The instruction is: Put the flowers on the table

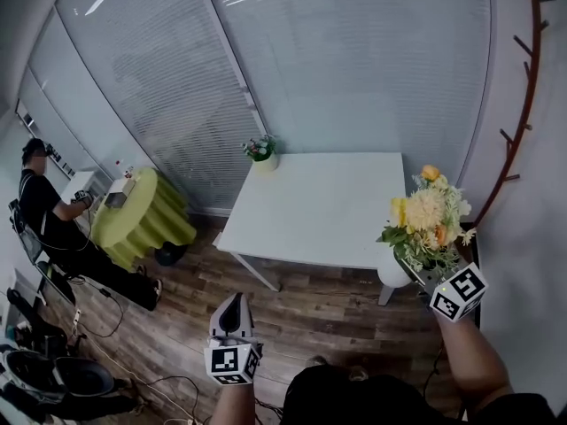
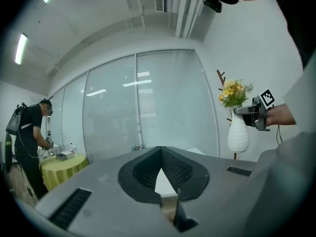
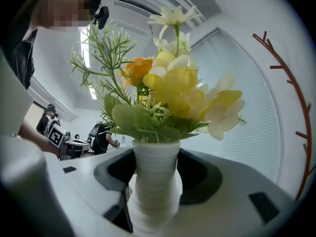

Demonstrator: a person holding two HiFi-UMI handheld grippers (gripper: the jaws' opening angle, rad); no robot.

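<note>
The left grey gripper [image 2: 161,171] points level, jaws together and empty. The right grey gripper [image 3: 154,174], also level, clamps a white ribbed vase [image 3: 154,204].

Flowers [image 1: 427,212]: yellow/orange/white bunch with greenery in a white ribbed vase [image 1: 392,273], upright (in the air). Hangs just off the near right corner of the white counter [image 1: 328,211], not on it.

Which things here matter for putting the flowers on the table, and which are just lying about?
For the job: vase of flowers, held in the right gripper; white table.
Just there: small flower pot on the table's far corner; round table with green cloth; coat rack; left gripper, holding nothing.
</note>
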